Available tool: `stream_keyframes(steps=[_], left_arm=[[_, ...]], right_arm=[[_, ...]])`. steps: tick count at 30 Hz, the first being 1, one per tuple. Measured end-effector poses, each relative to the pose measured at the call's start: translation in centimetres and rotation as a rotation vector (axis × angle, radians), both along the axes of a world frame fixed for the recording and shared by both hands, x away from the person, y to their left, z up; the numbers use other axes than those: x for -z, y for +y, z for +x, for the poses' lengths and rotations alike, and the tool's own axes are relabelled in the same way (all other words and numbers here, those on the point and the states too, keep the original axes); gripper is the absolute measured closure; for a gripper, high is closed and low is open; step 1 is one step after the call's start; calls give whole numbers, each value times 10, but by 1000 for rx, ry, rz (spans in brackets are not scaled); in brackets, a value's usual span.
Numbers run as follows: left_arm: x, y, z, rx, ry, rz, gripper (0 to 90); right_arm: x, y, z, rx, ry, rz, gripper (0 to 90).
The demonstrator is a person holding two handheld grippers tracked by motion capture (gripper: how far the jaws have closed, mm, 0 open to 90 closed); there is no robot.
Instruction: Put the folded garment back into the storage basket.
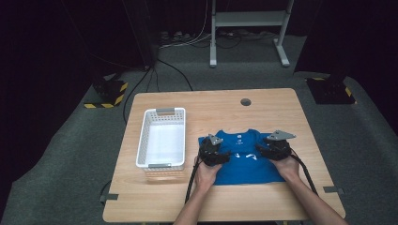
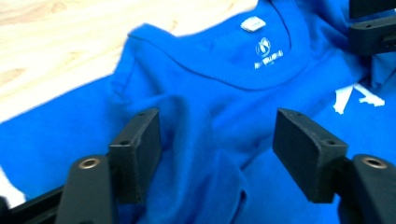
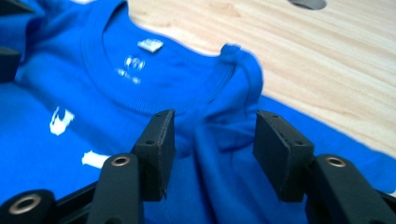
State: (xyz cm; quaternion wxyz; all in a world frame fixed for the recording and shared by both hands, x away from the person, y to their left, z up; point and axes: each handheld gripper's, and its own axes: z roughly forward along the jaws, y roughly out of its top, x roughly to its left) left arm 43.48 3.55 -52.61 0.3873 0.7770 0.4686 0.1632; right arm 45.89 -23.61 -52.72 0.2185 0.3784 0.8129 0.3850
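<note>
A blue T-shirt (image 1: 244,165) with white print lies flat on the wooden table (image 1: 220,201), its collar toward the far side. My left gripper (image 1: 213,151) rests on the shirt's left shoulder and my right gripper (image 1: 276,146) on its right shoulder. In the left gripper view the left gripper (image 2: 217,116) is open, with a raised fold of the T-shirt (image 2: 201,154) between the jaws, untouched by the pads. In the right gripper view the right gripper (image 3: 215,116) is also open over a ridge of the T-shirt (image 3: 215,158) below the collar.
A white slatted basket (image 1: 143,140) stands empty on the table to the left of the shirt. A round cable hole (image 1: 245,101) sits near the table's far edge. Bare wood lies in front of the shirt and to its right.
</note>
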Motion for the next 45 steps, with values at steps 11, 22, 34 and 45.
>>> stream_keyframes(steps=[11,22,34,45], left_arm=[[-9,9,21,-86,32,22,294],[-3,5,43,-101,88,36,409],[-4,3,41,-70,55,47,752],[-21,11,31,-20,31,-53,851]], right_arm=[[-10,3,20,49,70,57,470],[-8,11,34,61,109,60,580],[-4,13,35,17,111,30,835],[-20,9,24,-20,65,37,855]])
